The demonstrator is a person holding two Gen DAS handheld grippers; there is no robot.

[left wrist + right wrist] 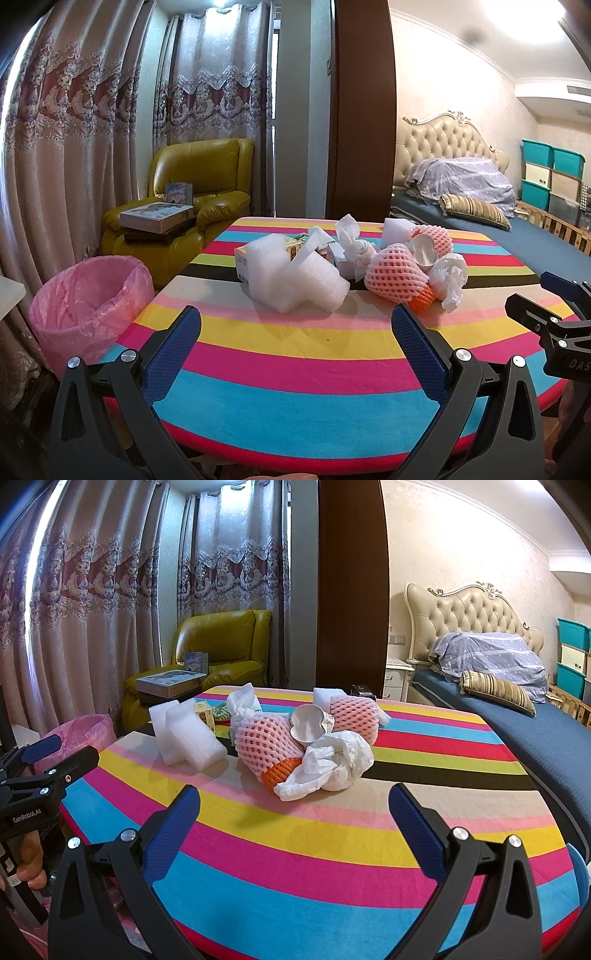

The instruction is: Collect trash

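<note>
A pile of trash lies on the striped table [295, 354]: a white foam sheet [291, 277], a pink foam fruit net [393, 275] over an orange net, crumpled white paper [448, 278] and a small carton [255, 254]. The same pile shows in the right wrist view: foam sheet [186, 736], pink net [264, 744], crumpled paper [328, 764]. My left gripper [295, 336] is open and empty, short of the foam sheet. My right gripper [293, 812] is open and empty, short of the paper. A bin with a pink bag [88, 306] stands left of the table.
A yellow armchair [199, 195] with boxes stands behind the bin, before the curtains. A bed [517, 716] lies right of the table, with stacked storage boxes [554, 177] beyond. The right gripper shows at the left wrist view's right edge [546, 314].
</note>
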